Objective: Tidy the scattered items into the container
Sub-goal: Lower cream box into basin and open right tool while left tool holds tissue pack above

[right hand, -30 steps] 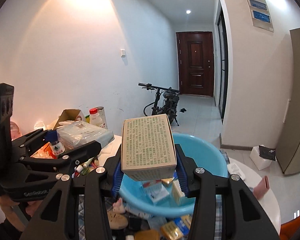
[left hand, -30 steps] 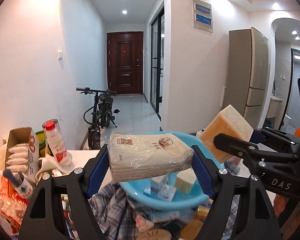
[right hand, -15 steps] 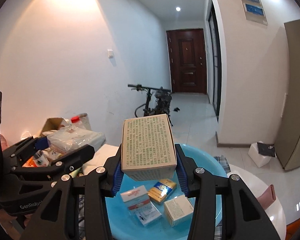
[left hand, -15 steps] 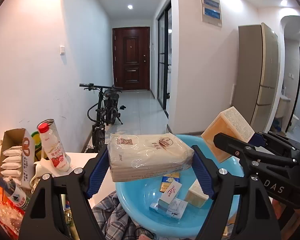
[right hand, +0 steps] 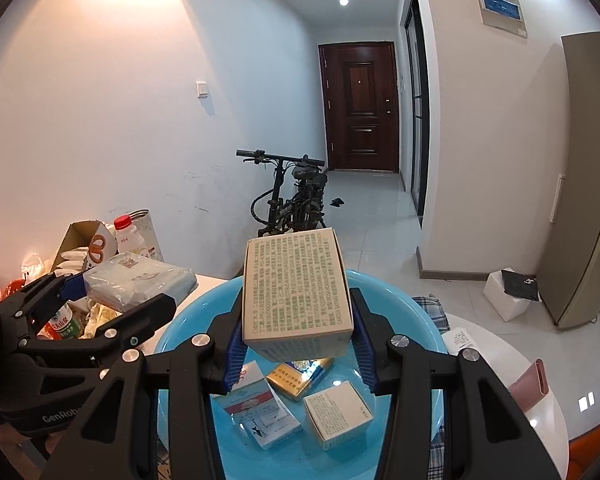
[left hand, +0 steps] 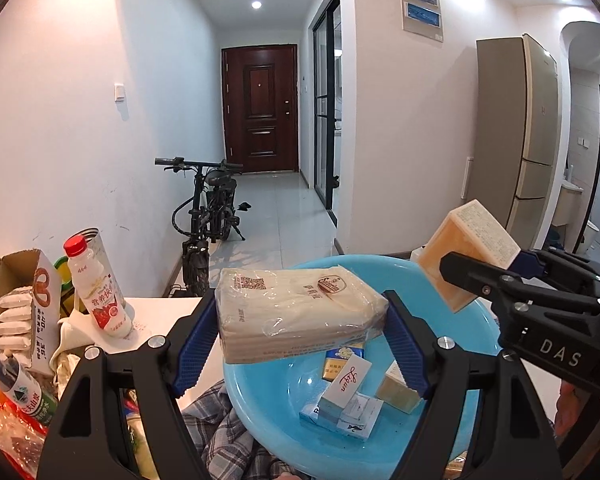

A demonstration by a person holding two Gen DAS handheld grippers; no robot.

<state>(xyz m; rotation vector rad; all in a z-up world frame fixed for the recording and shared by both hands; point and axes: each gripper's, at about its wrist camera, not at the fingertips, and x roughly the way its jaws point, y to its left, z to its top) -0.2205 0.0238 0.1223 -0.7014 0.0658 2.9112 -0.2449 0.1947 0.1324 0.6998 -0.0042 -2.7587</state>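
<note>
My left gripper [left hand: 300,340] is shut on a plastic-wrapped tissue pack [left hand: 296,312] and holds it over the left rim of the blue basin [left hand: 260,400]. My right gripper [right hand: 296,340] is shut on a tan cardboard box [right hand: 296,296] with green print, held above the middle of the blue basin [right hand: 432,340]. Several small boxes [right hand: 300,404] lie on the basin floor. The right gripper with its box [left hand: 468,248] shows at the right of the left wrist view. The left gripper with the tissue pack [right hand: 140,280] shows at the left of the right wrist view.
Left of the basin stand a milk bottle [left hand: 98,288], an open snack carton [left hand: 20,308], a water bottle [left hand: 20,388] and wrappers. A plaid cloth [left hand: 216,420] lies under the basin on the white table [right hand: 500,360]. A pink item [right hand: 530,378] lies at right. A bicycle [left hand: 208,220] stands behind.
Both grippers have moved forward and up over the basin with their loads. The basin floor and its small boxes now show more fully.
</note>
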